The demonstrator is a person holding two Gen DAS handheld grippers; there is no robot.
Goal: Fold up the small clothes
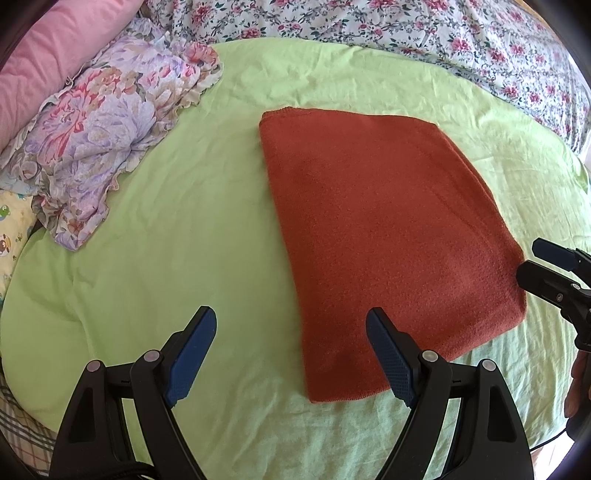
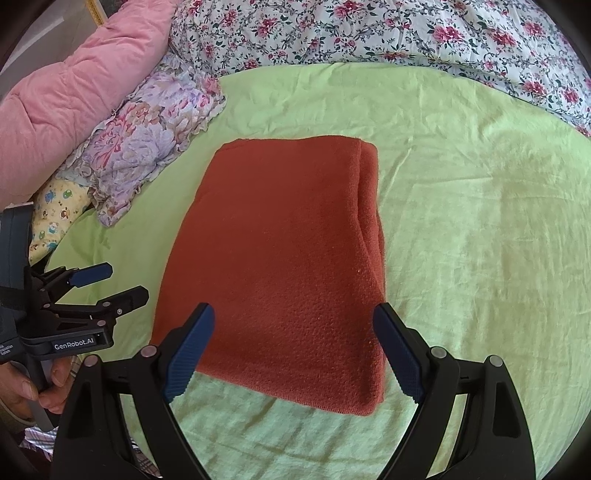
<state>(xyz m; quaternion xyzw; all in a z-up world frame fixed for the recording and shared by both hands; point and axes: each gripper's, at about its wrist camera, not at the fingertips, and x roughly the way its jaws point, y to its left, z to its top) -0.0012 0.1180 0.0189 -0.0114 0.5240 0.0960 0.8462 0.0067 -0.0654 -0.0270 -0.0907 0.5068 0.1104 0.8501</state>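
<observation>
1. Green sheet (image 1: pixel 207 206) covered the bed, floral quilt (image 1: pixel 406 26) behind.
2. Rust-red folded cloth (image 2: pixel 280 258) lay flat mid-sheet.
3. Ruffled floral pillow (image 1: pixel 107 136) sat far left.
4. Left gripper (image 1: pixel 291 328) and right gripper (image 2: pixel 293 325) both had jaws apart, empty, at cloth's near edge.

Ahead of my grippers spreads a pale green cotton sheet (image 1: pixel 177 229), creased and lying flat across the bed. Beyond it, at the far edge, I see a white quilt printed with small red flowers (image 1: pixel 388 26), bunched along the sheet's border. Off to my far left lies a ruffled lilac pillow with large floral print (image 1: pixel 107 136), resting partly on the green sheet. Behind that pillow sits a pink quilted cushion (image 2: pixel 62 92), and beside it, nearer me, a yellow cartoon-print cloth (image 2: pixel 55 218).
</observation>
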